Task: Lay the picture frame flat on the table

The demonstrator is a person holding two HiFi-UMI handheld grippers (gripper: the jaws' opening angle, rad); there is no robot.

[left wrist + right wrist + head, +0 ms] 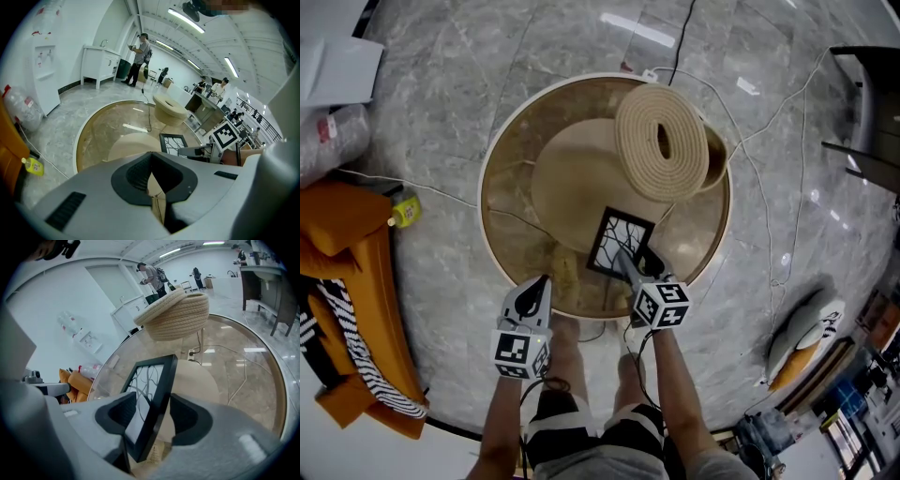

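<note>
Orange cushion (342,234): on the floor, well to the left of the table (508,155), with a striped cloth trailing off it.
Yellow bottle (406,211): on the floor, between that cushion and the table's left rim.
Left hand-held gripper (151,154): I have it over the table's near rim, left of centre. Its jaws are pressed together at the tips and there is nothing between them.
Table: round, with a glossy brown top and a pale rim. A white cable runs across it.
Beige disc (572,178): at the middle of the table. I cannot tell whether it lies on the top or under it.
Picture frame (617,240): black, with a branch pattern on white. It is on the near half of the table, just right of centre, standing tilted on its edge and not yet flat.
Right hand-held gripper (153,396): over the table's near right part. Its jaws are spread wide with the frame leaning between them, and the pads do not clamp it.
Woven basket (639,141): at the table's far right side, tipped so that its coiled base faces up.
</note>
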